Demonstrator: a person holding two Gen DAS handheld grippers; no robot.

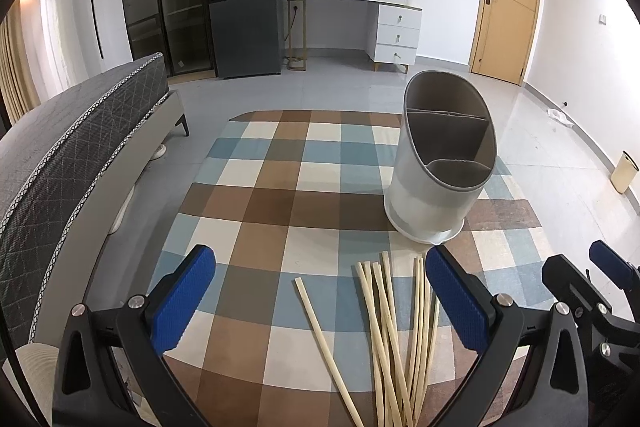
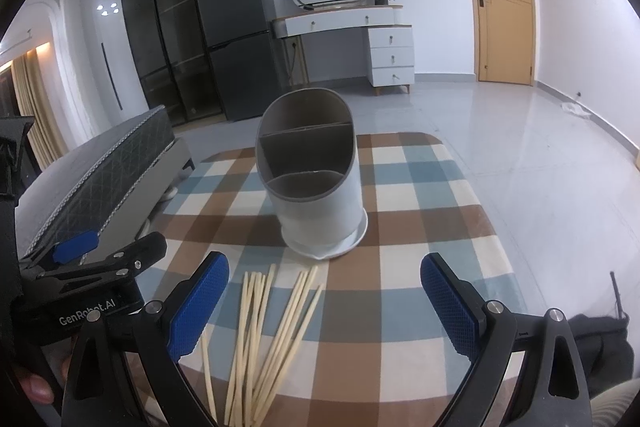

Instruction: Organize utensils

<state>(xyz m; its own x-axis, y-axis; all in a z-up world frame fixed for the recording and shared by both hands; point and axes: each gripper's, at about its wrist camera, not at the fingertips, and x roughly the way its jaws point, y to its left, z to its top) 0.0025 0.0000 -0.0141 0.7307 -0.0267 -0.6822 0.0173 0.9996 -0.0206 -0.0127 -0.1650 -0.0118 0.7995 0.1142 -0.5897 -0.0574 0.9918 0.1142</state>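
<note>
Chopsticks (image 1: 390,339) fanned flat at the near edge of the checked tablecloth (image 1: 280,195), long axes running from that edge toward the utensil holder (image 1: 438,163) upright just beyond, all compartments bare; lying straight ahead between the pads of the left gripper (image 1: 320,301), spread wide, gripping nothing; right gripper (image 2: 324,309) likewise gaping, empty, bundle off toward its left pad; either within reach, left looking better centred

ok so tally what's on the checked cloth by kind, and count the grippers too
chopsticks: about 10 (they overlap, so not exact)
utensil holder: 1
grippers: 2 (left gripper, right gripper, both open)
total: about 13
</note>
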